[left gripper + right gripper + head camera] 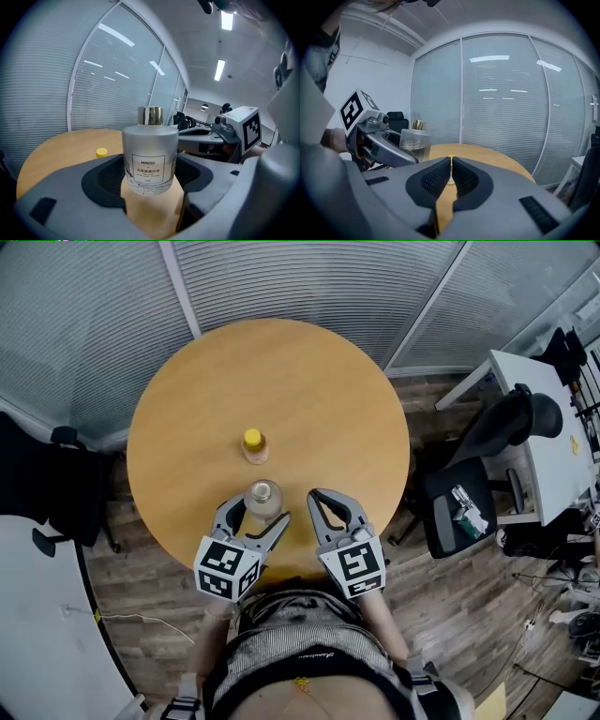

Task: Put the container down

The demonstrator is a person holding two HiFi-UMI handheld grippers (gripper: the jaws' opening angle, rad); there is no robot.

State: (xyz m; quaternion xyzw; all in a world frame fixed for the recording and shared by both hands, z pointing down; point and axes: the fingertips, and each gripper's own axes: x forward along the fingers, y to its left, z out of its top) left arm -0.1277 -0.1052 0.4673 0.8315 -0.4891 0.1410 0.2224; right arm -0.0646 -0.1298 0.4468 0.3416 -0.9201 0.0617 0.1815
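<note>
Frosted glass with a gold cap, the container [150, 157] stood upright in my left hand-held gripper [259, 514], pinched at both sides by the dark pads. It was low over the near edge of the desk [309, 390]. Its base seemed to be touching the wood or only just above it, though I could not tell which from either view. My right hand-held gripper [451, 165] hovered just beside it, jaws pressed together on nothing. A yellow-capped bottle [254, 445] stood farther in, apart from the container. I judged the set-down was in its last step. What remained was to settle the base flat on the wood, spread the left jaws evenly so neither pad dragged the glass, then draw straight back toward me without tipping it.
</note>
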